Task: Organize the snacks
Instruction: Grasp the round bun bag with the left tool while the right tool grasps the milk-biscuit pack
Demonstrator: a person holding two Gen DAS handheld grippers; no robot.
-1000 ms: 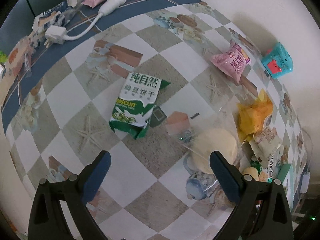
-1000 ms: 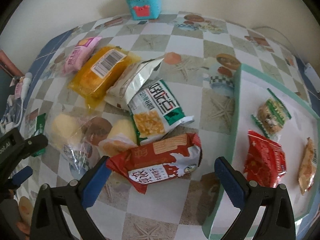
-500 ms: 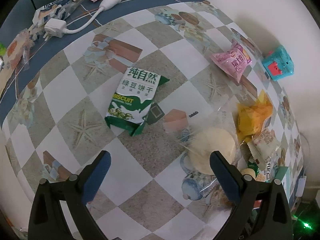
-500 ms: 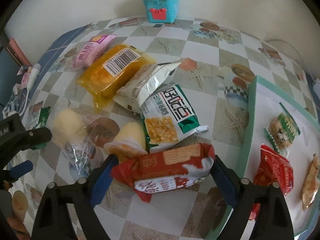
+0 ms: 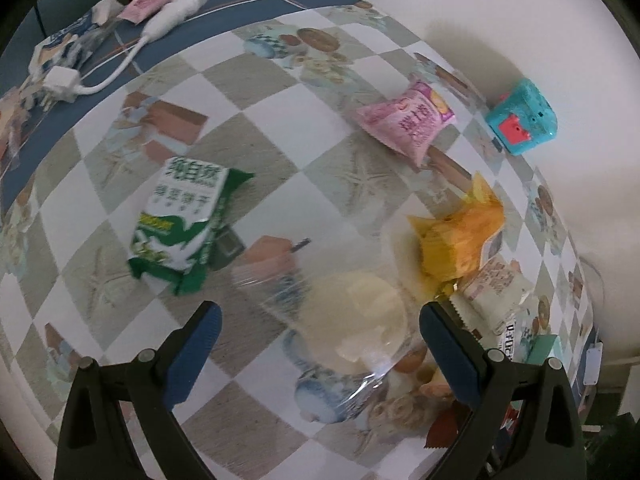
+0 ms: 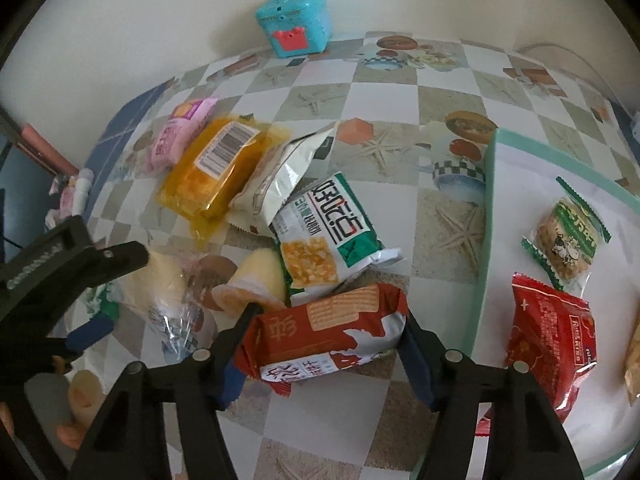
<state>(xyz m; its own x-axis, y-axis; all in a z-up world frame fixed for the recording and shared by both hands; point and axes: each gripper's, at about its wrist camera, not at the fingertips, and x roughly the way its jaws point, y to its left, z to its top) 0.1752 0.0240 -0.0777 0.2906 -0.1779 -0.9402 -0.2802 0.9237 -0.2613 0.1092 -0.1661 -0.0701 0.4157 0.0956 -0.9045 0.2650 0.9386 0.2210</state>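
My right claw (image 6: 324,344) is closing around the red biscuit packet (image 6: 324,340); the packet lies crosswise between the two blue pads, which sit right at its ends, though I cannot tell whether they press on it yet. It rests on the checkered surface (image 6: 380,120), just left of the mint-rimmed tray (image 6: 486,220). In the tray lie a green-edged cookie pack (image 6: 566,232) and a red snack bag (image 6: 548,340). Behind the red packet sit a white-and-green cracker pack (image 6: 328,236), a silver-white pouch (image 6: 280,184), a yellow cake pack (image 6: 216,172) and a pink packet (image 6: 180,136). A teal toy box (image 6: 296,20) stands by the wall.

My left claw (image 5: 320,344) is spread wide with nothing gripped, hovering over a clear-wrapped pale round cake (image 5: 356,320) that lies between its fingers. A green-and-white biscuit packet (image 5: 184,220) lies apart to the left, and a white charger with cable (image 5: 64,80) rests on the blue border beyond.
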